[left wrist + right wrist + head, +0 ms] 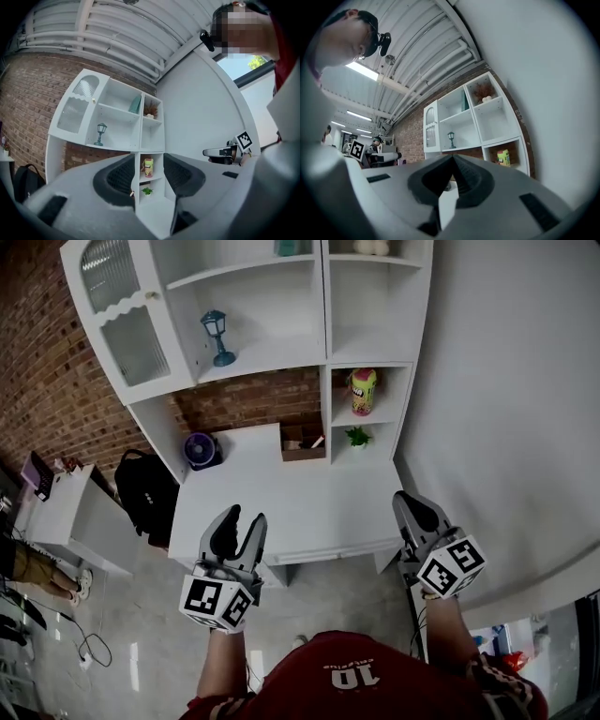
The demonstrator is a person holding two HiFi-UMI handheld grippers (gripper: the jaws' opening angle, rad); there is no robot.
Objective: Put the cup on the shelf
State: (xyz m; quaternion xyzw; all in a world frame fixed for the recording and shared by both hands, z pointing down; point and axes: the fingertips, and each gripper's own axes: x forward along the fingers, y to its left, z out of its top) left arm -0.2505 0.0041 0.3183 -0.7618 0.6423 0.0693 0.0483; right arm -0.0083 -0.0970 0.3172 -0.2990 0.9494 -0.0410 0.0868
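— Yellow-green cup [363, 391] stands in the shelf's [325, 315] right-hand cubby, just above the small plant [356, 437].
— Left claw [246, 517] is half open and empty; right claw [403, 497] is closed on nothing. Both are well apart from it. Approach level and straddle it squarely.
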